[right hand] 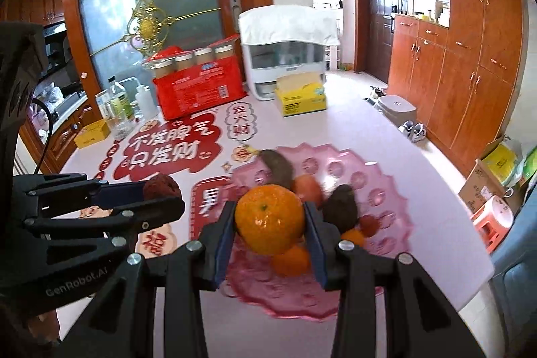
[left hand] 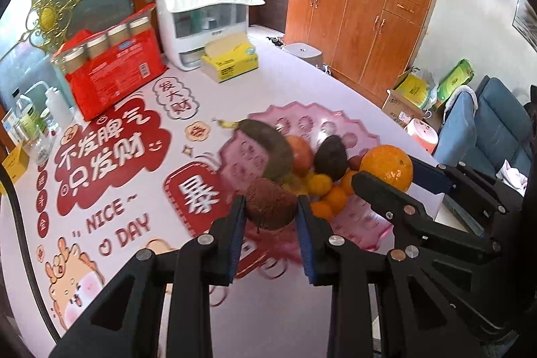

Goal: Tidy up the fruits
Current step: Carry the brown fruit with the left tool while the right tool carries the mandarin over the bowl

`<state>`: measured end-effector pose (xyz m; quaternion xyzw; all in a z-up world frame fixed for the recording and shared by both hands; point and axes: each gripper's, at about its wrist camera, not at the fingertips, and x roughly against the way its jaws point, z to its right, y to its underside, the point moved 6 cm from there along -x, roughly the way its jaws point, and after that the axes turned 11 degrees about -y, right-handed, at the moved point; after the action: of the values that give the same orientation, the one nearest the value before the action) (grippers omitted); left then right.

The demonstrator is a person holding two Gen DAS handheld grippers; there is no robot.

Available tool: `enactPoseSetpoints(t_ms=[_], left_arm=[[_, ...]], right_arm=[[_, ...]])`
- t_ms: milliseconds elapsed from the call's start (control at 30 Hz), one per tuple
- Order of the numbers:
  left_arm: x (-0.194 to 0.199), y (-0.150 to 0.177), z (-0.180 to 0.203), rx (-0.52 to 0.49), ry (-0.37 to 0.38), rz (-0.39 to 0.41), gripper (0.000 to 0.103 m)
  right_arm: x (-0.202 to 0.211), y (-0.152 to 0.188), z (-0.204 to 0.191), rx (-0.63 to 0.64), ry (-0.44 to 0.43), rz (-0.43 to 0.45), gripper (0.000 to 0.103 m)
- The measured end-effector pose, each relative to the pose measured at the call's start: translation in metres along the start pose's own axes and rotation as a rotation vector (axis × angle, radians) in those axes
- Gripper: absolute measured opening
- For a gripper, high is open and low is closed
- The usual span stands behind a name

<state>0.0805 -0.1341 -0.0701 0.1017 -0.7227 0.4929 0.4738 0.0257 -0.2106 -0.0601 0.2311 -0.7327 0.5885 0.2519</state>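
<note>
Your left gripper [left hand: 271, 207] is clamped on a rough brown round fruit [left hand: 271, 204], its blue pads pressing both sides. To its right, your right gripper [left hand: 391, 171] grips a large orange [left hand: 386, 166]. Beyond them the pink scalloped tray [left hand: 322, 119] on the table [left hand: 285, 79] holds a blackened banana [left hand: 268, 145], a dark avocado [left hand: 330, 156], a reddish fruit [left hand: 300, 153] and several small oranges [left hand: 330, 197]. A yellow tissue box [left hand: 231, 59] sits farther back.

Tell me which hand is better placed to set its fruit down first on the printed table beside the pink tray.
Probably the left. Its gripper holds the brown fuzzy round fruit over the pink scalloped plastic tray's edge, beside bare table. The right gripper, clamping the large orange, is above the tray's middle.
</note>
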Motion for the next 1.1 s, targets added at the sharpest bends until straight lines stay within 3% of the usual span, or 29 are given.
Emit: enactPoseSetpoints(t_ms=[467, 1100], left_arm=[[-0.053, -0.032, 0.074, 0.066, -0.028, -0.03, 0.028], [-0.109, -0.011, 0.07, 0.182, -0.185, -0.151, 0.028]], right_arm=[[-0.008, -0.009, 0.094, 0.057, 0.045, -0.069, 0.04], [-0.053, 0.006, 0.124, 0.129, -0.016, -0.194, 0.04]])
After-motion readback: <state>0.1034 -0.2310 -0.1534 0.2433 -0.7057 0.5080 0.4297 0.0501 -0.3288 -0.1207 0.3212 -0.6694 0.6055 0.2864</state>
